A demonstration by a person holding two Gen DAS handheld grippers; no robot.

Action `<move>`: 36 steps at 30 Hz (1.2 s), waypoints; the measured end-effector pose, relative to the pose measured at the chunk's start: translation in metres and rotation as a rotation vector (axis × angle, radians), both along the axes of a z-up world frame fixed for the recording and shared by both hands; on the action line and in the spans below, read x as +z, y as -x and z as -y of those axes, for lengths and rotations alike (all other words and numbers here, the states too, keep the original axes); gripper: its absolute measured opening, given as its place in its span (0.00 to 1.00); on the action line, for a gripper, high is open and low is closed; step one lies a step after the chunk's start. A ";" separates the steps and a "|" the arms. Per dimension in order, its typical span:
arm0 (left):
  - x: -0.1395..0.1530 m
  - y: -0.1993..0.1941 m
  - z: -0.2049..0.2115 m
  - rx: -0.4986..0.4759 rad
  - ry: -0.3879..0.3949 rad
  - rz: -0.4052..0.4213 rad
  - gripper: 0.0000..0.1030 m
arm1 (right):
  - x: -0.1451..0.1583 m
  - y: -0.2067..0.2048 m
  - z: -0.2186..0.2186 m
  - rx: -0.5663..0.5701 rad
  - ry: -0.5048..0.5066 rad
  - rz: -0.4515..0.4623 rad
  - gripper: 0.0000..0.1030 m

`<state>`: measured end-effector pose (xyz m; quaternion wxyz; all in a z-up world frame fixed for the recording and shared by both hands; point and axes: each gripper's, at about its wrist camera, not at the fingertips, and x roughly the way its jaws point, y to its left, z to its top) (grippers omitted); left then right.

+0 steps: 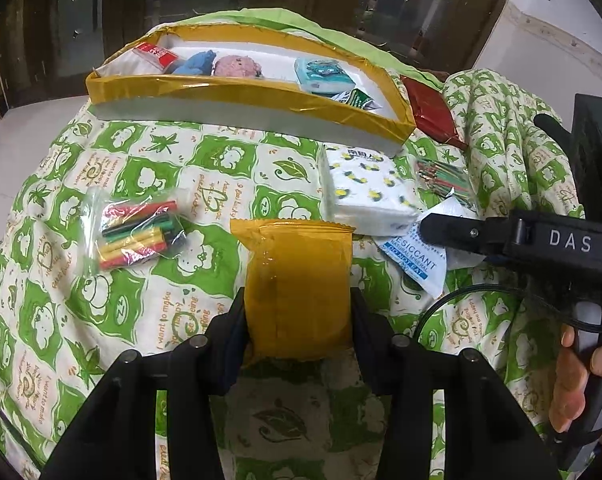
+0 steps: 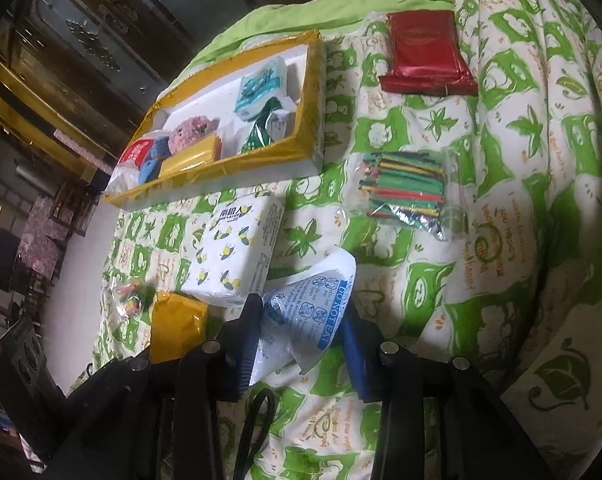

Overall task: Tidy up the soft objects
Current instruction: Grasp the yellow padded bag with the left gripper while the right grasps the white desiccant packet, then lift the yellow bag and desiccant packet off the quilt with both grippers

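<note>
My left gripper (image 1: 299, 312) is shut on a yellow-orange foil packet (image 1: 299, 280), held just above the green-patterned quilt. My right gripper (image 2: 301, 320) is shut on a white and blue desiccant sachet (image 2: 307, 308); the sachet also shows in the left wrist view (image 1: 415, 260). The yellow packet also shows in the right wrist view (image 2: 177, 324). A gold-rimmed white tray (image 1: 237, 92) at the back holds a pink plush, a blue plush, a teal tissue pack and small packets. The tray also shows in the right wrist view (image 2: 205, 176).
On the quilt lie a white tissue pack with a yellow print (image 1: 365, 192), a bag of coloured sticks (image 1: 137, 232), a second bag of thin coloured sticks (image 2: 405, 184) and a red foil packet (image 2: 425, 52). A folded quilt roll (image 2: 541, 120) rises at the right.
</note>
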<state>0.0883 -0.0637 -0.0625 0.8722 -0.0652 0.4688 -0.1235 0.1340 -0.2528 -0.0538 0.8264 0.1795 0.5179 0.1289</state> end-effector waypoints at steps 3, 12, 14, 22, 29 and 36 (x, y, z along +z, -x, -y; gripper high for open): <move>0.003 0.001 -0.002 0.001 0.024 0.008 0.43 | 0.004 0.001 0.001 -0.004 -0.002 0.019 0.40; 0.020 0.007 -0.012 0.015 0.105 0.046 0.42 | 0.021 0.005 0.011 -0.023 -0.020 0.085 0.39; 0.022 0.007 -0.012 0.015 0.109 0.050 0.42 | 0.024 0.005 0.013 -0.026 -0.029 0.097 0.39; 0.035 0.012 -0.013 0.010 0.133 0.086 0.42 | 0.029 0.007 0.017 -0.035 -0.053 0.108 0.39; 0.044 0.016 -0.014 0.009 0.129 0.114 0.42 | 0.046 0.019 0.004 0.033 -0.059 0.171 0.39; 0.044 0.015 -0.018 0.022 0.127 0.111 0.42 | 0.051 0.025 -0.005 0.062 -0.019 0.204 0.39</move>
